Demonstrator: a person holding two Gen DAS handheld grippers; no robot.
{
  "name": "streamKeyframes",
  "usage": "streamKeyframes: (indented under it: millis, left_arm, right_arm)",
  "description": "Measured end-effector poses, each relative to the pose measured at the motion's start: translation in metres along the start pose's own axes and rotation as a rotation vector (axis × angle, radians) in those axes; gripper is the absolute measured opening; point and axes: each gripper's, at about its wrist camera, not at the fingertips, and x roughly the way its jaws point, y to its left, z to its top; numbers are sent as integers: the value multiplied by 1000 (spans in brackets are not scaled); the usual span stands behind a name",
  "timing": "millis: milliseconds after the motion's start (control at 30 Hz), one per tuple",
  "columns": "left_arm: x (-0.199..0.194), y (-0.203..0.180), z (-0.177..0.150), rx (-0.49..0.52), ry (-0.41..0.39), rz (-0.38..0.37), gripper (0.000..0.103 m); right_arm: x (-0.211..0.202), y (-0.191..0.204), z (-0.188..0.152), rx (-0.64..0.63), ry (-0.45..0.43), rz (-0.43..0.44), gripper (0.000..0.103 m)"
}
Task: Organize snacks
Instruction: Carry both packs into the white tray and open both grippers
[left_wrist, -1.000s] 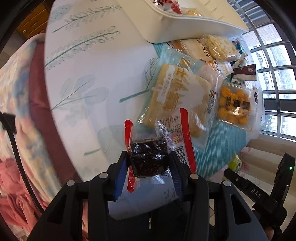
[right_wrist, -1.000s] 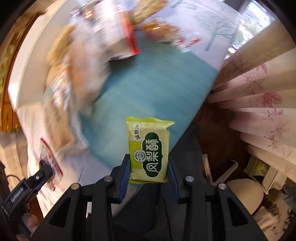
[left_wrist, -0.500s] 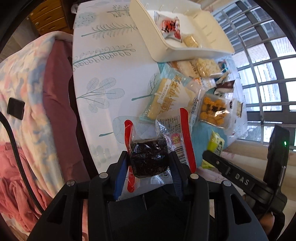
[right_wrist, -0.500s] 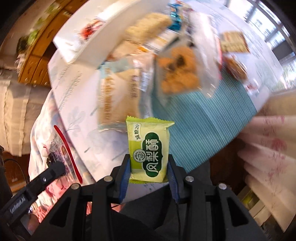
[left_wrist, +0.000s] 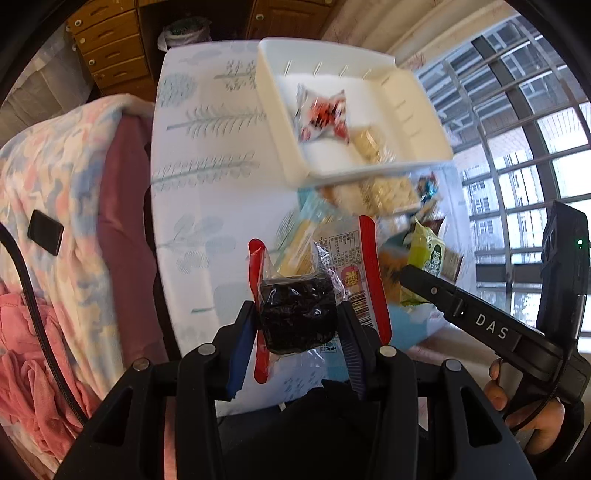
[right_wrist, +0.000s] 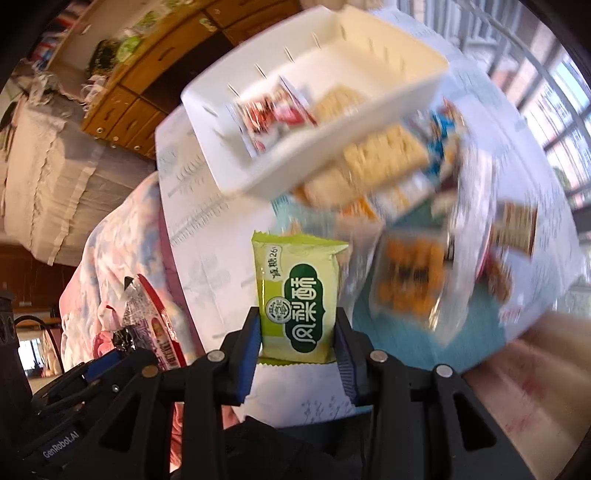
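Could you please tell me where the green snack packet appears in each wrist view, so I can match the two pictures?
Left wrist view: the green snack packet is at centre right, held by the right tongs entering from the right.
Right wrist view: it stands upright at centre, clamped between the blue pads.
Shared landmark: the white tray with a red-and-white packet inside, at the top of both pictures.

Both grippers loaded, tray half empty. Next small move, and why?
Probably carry the left gripper with its dark snack pack over the white tray and release there: both packs are clamped and held above the table, and the tray has bare floor beside the red-and-white packet.
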Motion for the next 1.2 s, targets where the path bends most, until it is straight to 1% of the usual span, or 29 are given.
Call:
streamKeyframes:
  millis: [100, 300, 433, 500, 600, 667, 833, 900, 967, 1033, 1167, 1200]
  left_arm:
    - [-5, -15, 18, -23, -38, -10, 43]
    - [-13, -39, 51, -105, -132, -26, 43]
    - [-11, -53, 71, -139, -182, -24, 43]
    - [-8, -60, 81, -159, -207, -39, 43]
    - [-2, -70, 95, -185, -243, -64, 43]
    - [6, -76, 105, -204, -252, -79, 43]
    - [28, -84, 120, -232, -241, -80, 43]
    - [36, -85, 126, -251, -242, -84, 43]
    - [43, -86, 131, -262, -243, -72, 44]
    - [51, -87, 136, -275, -236, -43, 44]
    - [58, -85, 143, -302, -232, -29, 44]
    - [58, -85, 144, -310, -234, -18, 47]
  right_arm:
    - [-10, -1, 24, -47, -23, 3, 38]
    - [-27, -17, 71, -117, -58, 15, 38]
    - [-32, -28, 100, -155, -85, 26, 38]
    - [-33, -32, 112, -171, -94, 28, 38]
    - [-33, -39, 133, -199, -112, 54, 38]
    - [-34, -43, 144, -210, -125, 73, 38]
    - [-30, -52, 174, -238, -136, 107, 38]
    - [-26, -55, 181, -243, -133, 120, 38]
    - [-22, -58, 188, -250, -126, 129, 38]
    - [-18, -61, 194, -254, -118, 134, 38]
    - [-11, -66, 203, -255, -99, 142, 38]
    - [-10, -67, 206, -255, -94, 143, 39]
